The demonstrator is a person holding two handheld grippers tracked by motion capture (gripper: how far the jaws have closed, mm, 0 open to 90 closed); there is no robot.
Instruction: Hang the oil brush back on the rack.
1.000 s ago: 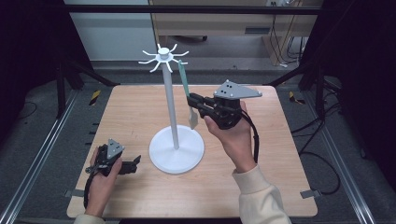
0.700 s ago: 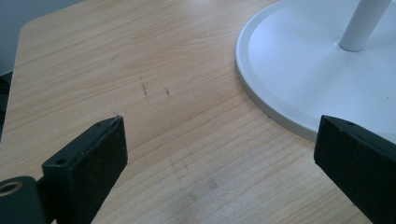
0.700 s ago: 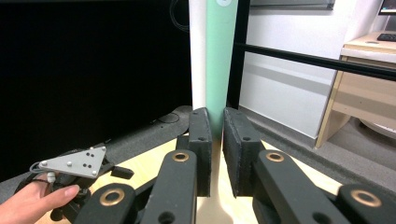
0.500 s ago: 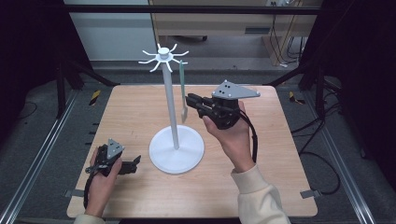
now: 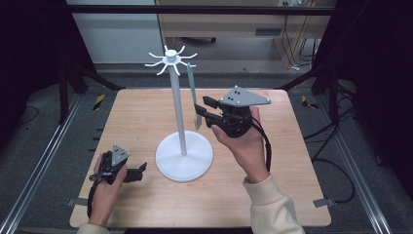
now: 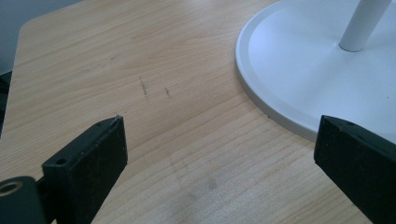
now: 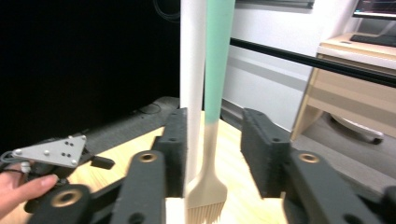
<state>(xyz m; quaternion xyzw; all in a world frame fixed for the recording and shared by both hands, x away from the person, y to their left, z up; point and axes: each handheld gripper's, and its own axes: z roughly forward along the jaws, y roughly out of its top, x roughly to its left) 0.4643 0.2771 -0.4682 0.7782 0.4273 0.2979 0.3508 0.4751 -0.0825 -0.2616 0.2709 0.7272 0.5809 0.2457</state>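
Right gripper view: brush point(image 7: 211, 140) hangs vertical from a hook atop the rack point(image 5: 179, 105), bristles down, handle just beside the pole. Right claw point(image 7: 212, 154) straddles the brush, jaws just opening, pads clear of it, so it is released. Brush lies dead ahead; pulling straight back should clear it. Left claw point(image 6: 219, 154), spread and empty, rests on the counter point(image 6: 140, 70) by the rack base.
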